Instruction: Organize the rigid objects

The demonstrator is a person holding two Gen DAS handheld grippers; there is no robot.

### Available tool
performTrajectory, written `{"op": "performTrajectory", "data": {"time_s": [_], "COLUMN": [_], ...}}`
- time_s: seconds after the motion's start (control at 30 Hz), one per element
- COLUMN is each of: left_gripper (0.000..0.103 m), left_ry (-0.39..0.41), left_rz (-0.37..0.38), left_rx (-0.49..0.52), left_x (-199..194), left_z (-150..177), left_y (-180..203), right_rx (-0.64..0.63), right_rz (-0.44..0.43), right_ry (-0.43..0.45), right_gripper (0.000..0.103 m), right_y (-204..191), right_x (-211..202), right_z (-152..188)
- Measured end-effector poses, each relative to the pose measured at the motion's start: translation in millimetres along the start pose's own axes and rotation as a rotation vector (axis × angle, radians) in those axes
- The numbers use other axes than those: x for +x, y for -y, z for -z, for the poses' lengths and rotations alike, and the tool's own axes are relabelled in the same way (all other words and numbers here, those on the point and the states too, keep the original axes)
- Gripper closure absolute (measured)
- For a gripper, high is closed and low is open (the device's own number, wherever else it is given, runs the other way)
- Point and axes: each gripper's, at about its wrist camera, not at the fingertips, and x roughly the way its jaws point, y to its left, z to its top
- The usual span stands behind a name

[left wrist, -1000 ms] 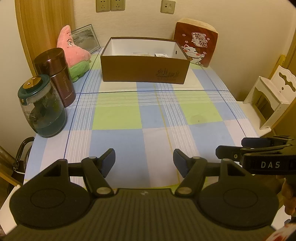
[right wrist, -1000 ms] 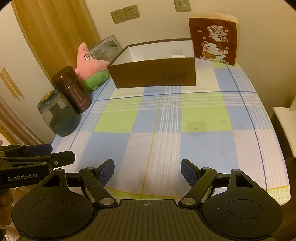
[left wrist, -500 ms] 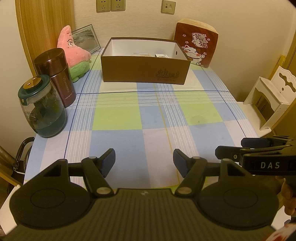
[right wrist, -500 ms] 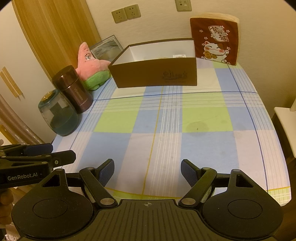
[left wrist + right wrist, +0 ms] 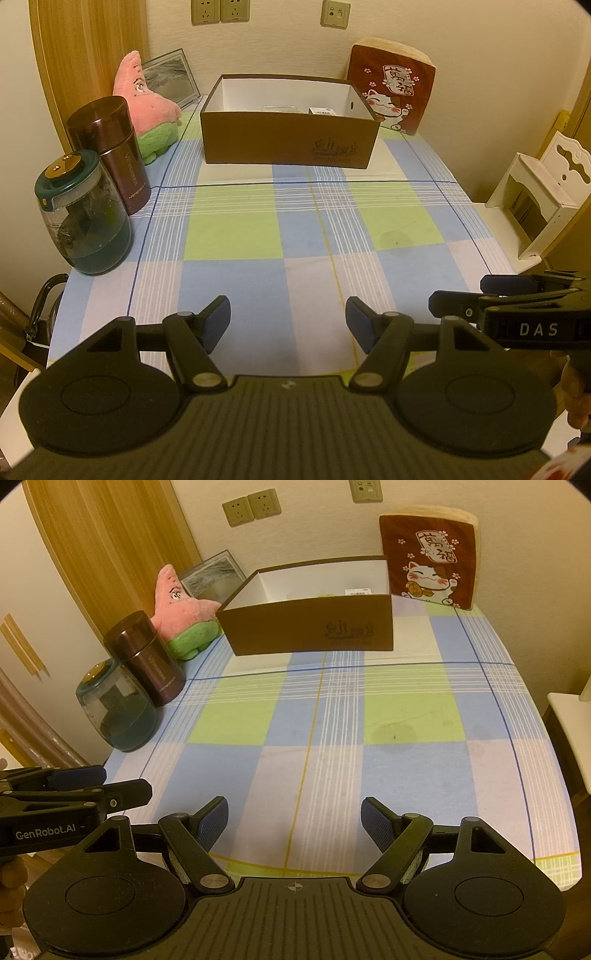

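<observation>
Both hand-held grippers, left (image 5: 288,325) and right (image 5: 293,825), hover with jaws apart and empty over the checked tabletop (image 5: 258,280); reaching the thermos (image 5: 110,147) beside the far box (image 5: 288,142) seemingly comes next.

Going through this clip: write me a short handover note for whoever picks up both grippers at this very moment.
Left gripper: open, nothing between its fingers, over the near edge of the checked tablecloth.
Right gripper: open, empty, beside it.
Brown box stands at the far end, lid off; a few small items show inside, too small to identify.
Maroon flask and green-lidded jar stand at the left edge, untouched.
Done: some items are in the box. Left: likely the flask and jar.
</observation>
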Motion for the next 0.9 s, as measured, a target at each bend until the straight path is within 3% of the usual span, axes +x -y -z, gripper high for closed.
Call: {"op": "performTrajectory", "data": {"time_s": [0.9], "left_gripper": [0.036], "left_ry": [0.000], "left_rz": [-0.001], "left_rx": [-0.003], "left_x": [5.3], "left_z": [-4.9], "left_y": [-3.1], "right_rx": [-0.001], "right_rz": [0.000], "right_ry": [-0.003], "right_gripper": [0.024], "right_y": [-2.5], "right_x": [3.5], "right_z": [-3.7]}}
